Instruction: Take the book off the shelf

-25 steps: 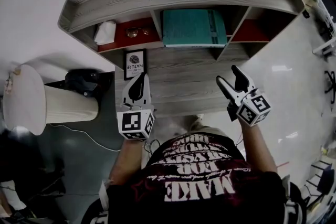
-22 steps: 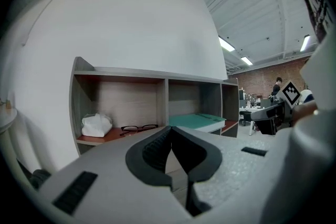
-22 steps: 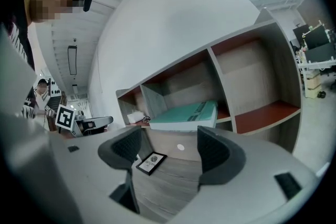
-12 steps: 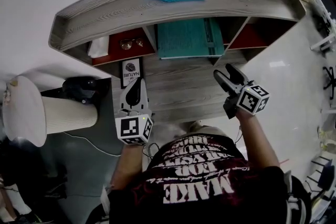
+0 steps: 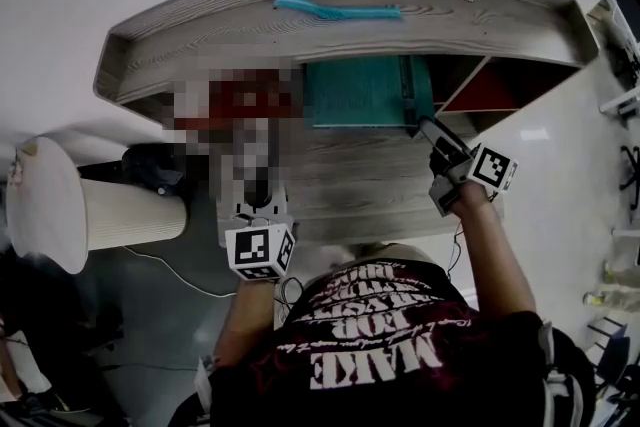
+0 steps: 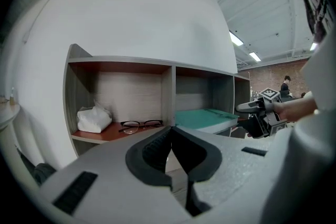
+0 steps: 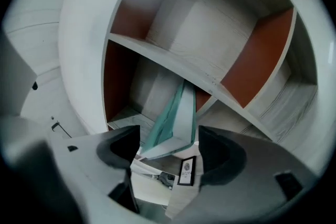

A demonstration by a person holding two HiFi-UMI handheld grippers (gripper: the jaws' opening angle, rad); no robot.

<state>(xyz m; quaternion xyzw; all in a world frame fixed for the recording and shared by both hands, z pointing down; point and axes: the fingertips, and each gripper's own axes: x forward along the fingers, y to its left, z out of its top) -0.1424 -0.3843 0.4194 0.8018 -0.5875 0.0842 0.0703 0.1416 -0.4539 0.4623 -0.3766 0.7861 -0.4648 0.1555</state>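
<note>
Editor: Change since a second ago?

Photographer: Right tool (image 5: 432, 130) has pushed forward from over the tabletop to the front of the shelf (image 5: 300, 25), reaching the near right corner of the book (image 5: 360, 90). Left tool (image 6: 171, 134) has barely moved. I judge the reach nearly over, with the grip next.

Editor: Jaws?

Photographer: Right jaws stand apart with the book's corner between them, nothing pinched yet. Whether a pad touches the cover, I cannot tell. Left jaws are pressed together, empty, hanging back before the left compartment.

Editor: Book?

Photographer: Lying flat in the shelf's middle compartment, not yet lifted or drawn out. Glasses (image 6: 139, 124) and a tissue wad (image 6: 93, 118) sit in the left compartment, apart from it.
</note>
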